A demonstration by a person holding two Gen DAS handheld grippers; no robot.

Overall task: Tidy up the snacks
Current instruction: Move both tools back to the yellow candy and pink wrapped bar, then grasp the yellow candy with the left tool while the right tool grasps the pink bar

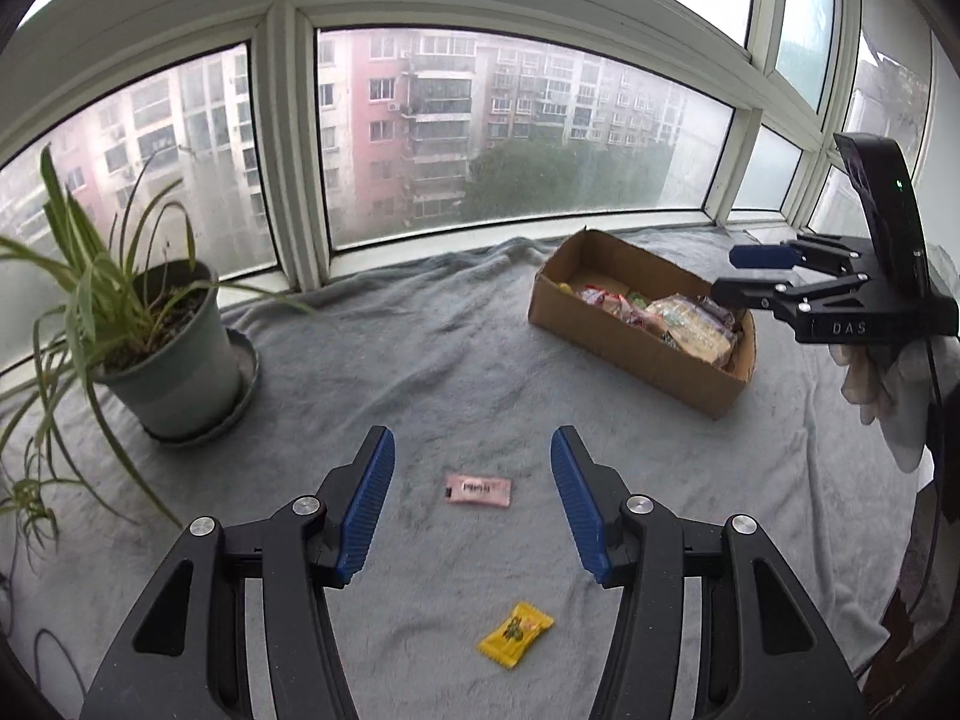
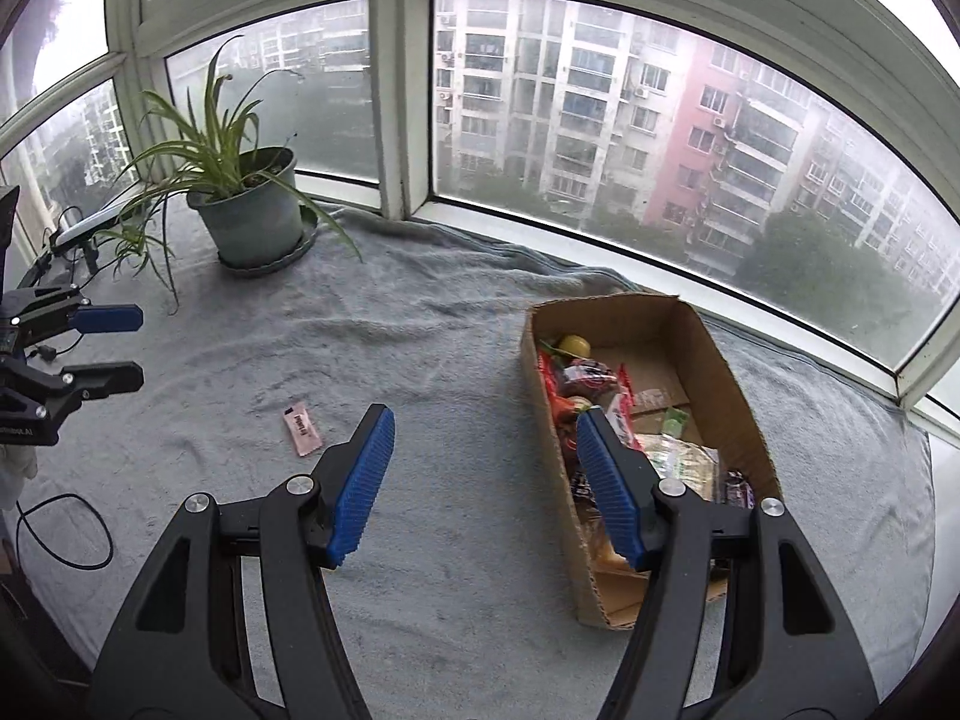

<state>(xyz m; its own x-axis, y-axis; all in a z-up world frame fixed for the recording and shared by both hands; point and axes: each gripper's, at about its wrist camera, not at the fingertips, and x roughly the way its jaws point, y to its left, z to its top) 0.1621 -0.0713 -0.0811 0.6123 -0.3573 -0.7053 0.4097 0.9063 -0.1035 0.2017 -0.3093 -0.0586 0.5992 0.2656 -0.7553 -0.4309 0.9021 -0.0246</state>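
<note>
A pink snack packet [image 1: 479,491] and a yellow candy [image 1: 515,634] are seen lying on the grey blanket [image 1: 420,360], well apart from the cardboard box [image 1: 636,348], in which other snacks are piled. The left gripper [image 1: 473,498] is held apart and empty above the pink packet. The right gripper [image 2: 485,483] is likewise spread and empty beside the box. A potted plant [image 1: 174,354] stands by the window.

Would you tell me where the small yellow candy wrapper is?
The small yellow candy wrapper lies on the grey blanket in the left wrist view, just nearer than the pink packet.
</note>
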